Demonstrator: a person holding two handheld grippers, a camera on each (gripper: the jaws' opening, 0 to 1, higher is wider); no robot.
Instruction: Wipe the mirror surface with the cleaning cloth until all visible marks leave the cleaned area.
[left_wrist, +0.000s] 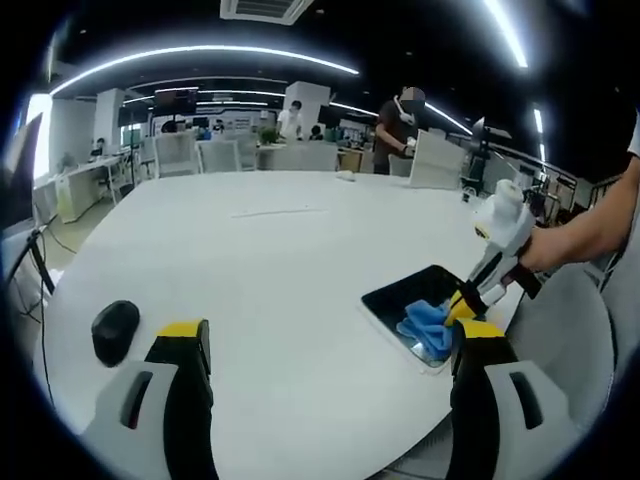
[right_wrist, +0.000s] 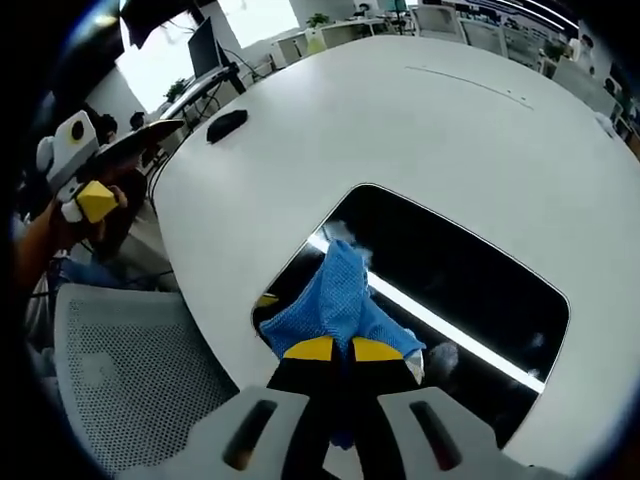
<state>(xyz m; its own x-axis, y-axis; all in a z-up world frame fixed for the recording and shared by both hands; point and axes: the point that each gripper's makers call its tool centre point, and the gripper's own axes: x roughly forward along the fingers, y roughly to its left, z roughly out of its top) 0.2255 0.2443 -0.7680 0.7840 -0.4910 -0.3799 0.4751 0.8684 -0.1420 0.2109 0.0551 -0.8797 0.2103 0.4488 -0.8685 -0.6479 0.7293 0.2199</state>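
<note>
my right gripper (right_wrist: 333, 350) pinches the soft, limp blue cloth (right_wrist: 335, 300) bunched on the fragile, slick mirror (right_wrist: 450, 270) at the table (right_wrist: 400, 130) edge; left gripper (left_wrist: 330, 345) jaws spread, empty.

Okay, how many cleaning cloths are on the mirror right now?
1. A blue cloth lies on the mirror near its edge, pinched in the right tongs. It also shows in the left gripper view. More could be hidden.

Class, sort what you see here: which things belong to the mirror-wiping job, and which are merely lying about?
Belongs to the job:
mirror
blue cleaning cloth
right gripper, jaws shut on the cloth

Just lying about:
black mouse on the white table
mesh chair
left gripper, jaws open, holding nothing
</note>
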